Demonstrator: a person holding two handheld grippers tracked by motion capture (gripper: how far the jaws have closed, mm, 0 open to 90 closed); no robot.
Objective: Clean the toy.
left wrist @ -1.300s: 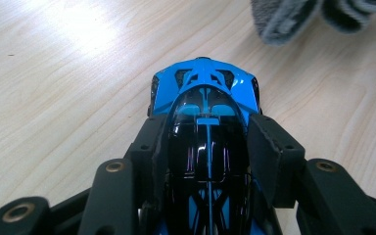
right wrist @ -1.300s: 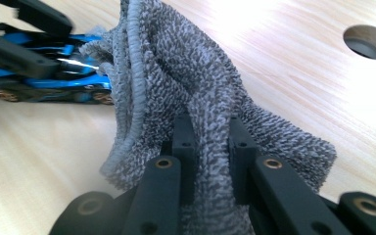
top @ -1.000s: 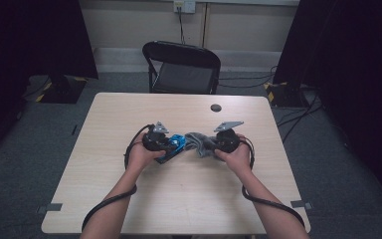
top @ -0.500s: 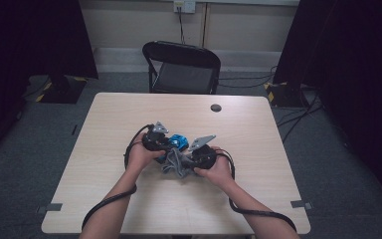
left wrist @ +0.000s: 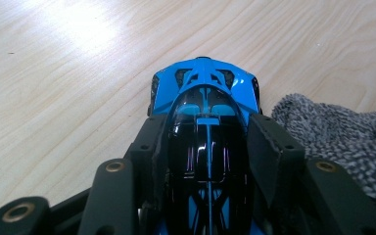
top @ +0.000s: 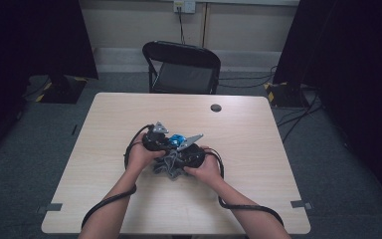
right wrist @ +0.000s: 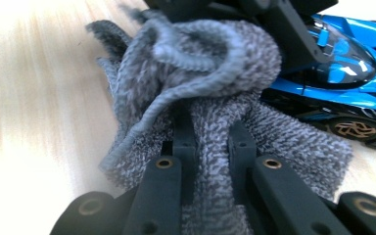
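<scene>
Grey knitted cloth (top: 169, 167) is bunched between the person's two hands near the middle of the desk (top: 104, 119), a little toward the near edge, with a blue toy car (top: 178, 139) just behind it. From above, the left gripper (top: 165, 143) and right gripper (top: 175, 158) sit almost touching, both hands wrapped round their bodies; I can't judge the jaws from up here.

In the left gripper view, the jaws are closed against the car's (left wrist: 206, 127) two sides, pinching the black canopy with the blue tail poking out beyond them toward bare wood. A corner of the cloth (left wrist: 342, 142) lies just to its right.

In the right gripper view, the jaws are drawn in tight on a twisted fold of the cloth (right wrist: 210, 98), whose loose wad presses up against the other gripper's arm, the car (right wrist: 342, 73) sitting just beyond.

It looks to me like a wiping step. I'd keep the car held steady and level, and drag the wad along the bodywork in short strokes so it doesn't twist out of the hold.

A second ago the right gripper stood farther toward the desk's right edge, with the cloth stretched between the hands; it has since swung in against the car.
</scene>
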